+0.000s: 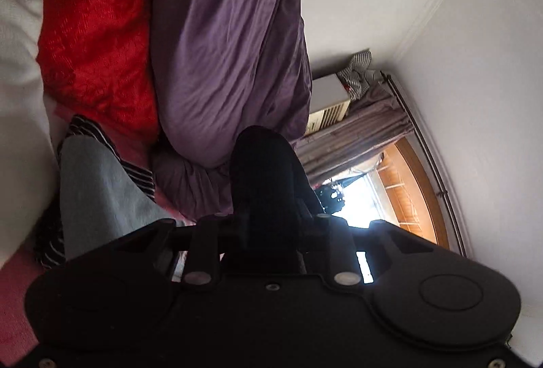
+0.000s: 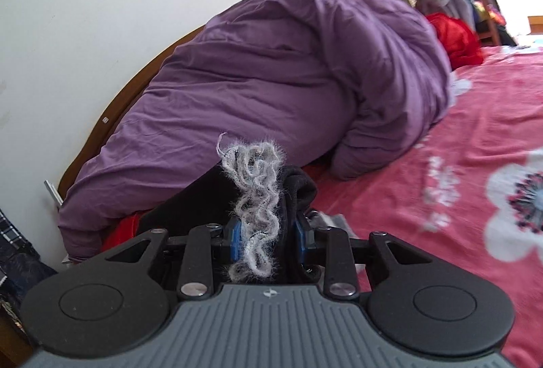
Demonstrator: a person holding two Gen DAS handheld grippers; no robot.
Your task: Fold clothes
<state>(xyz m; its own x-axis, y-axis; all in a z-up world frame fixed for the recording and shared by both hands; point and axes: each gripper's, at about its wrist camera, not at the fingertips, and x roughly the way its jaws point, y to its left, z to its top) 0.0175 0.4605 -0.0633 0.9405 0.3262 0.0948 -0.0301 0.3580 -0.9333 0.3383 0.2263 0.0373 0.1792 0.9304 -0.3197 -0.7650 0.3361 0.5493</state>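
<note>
- The bed (image 2: 475,117) carries a pink sheet printed with white flowers and fills the right side of the right wrist view.
- A purple duvet (image 2: 288,76) lies bunched in a large heap against the white wall (image 2: 101,12) at the back of the bed; it also fills the upper middle of the left wrist view.
- A red cloth (image 1: 95,28) lies beside the duvet, touching it; in the right wrist view it shows at the duvet's far end.
- A light blue garment (image 1: 98,185) with a striped piece next to it lies at the lower left of the left wrist view.
- A window with curtains (image 1: 359,137) and an air conditioner (image 1: 329,103) stand in the room's corner.
- The task's thing, a black garment (image 2: 295,188) with a fuzzy grey yarn trim (image 2: 254,198), is held up between the two tongs, above the sheet.
- The right gripper (image 2: 266,239) is clamped on the black garment, trim uppermost, blue pads pressed at either side.
- The left gripper (image 1: 268,198) is closed on a dark fold of the same black garment, which covers its fingertips.
</note>
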